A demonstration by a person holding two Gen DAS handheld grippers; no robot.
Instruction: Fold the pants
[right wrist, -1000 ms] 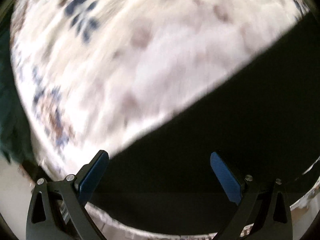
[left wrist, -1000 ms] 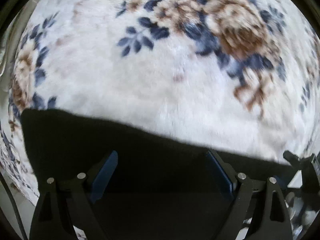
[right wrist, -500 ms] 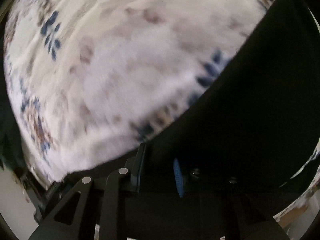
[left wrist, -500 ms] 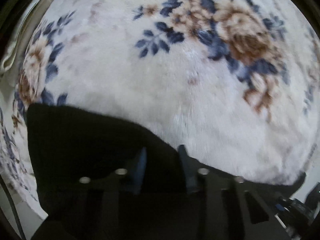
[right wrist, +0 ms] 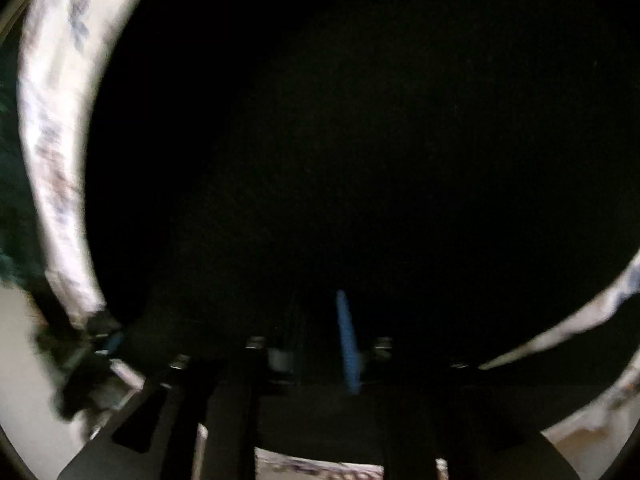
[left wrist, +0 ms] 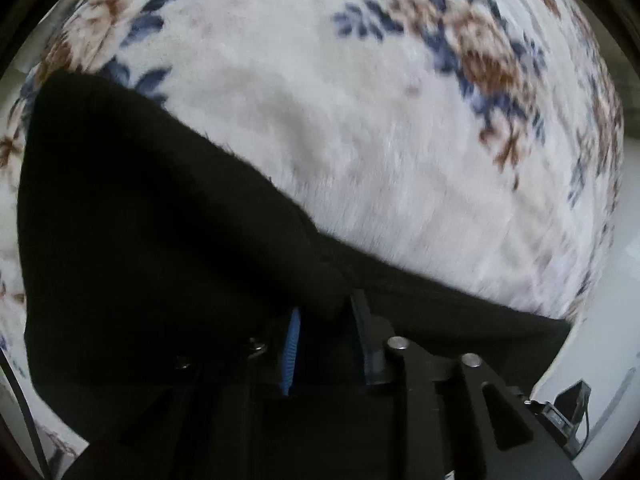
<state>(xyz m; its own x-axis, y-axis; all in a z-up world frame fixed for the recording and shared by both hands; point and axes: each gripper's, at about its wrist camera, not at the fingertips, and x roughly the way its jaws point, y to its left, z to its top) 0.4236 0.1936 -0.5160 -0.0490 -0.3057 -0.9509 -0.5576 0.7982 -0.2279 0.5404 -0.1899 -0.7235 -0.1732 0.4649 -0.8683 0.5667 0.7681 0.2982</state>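
Both tongs grip the black fabric pants (left wrist: 152, 240): the left tongs (left wrist: 326, 336) pinch a raised edge, the right tongs (right wrist: 320, 336) hold cloth too, though both jaws are easing wider. The pants lie on the cream floral plush blanket (left wrist: 360, 128), one fold seemingly underway and unfinished.

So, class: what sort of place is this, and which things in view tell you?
Probably a home, perhaps a bedroom: a plush floral blanket covers a soft surface, black pants lie on it for folding, and pale floor shows beside it.
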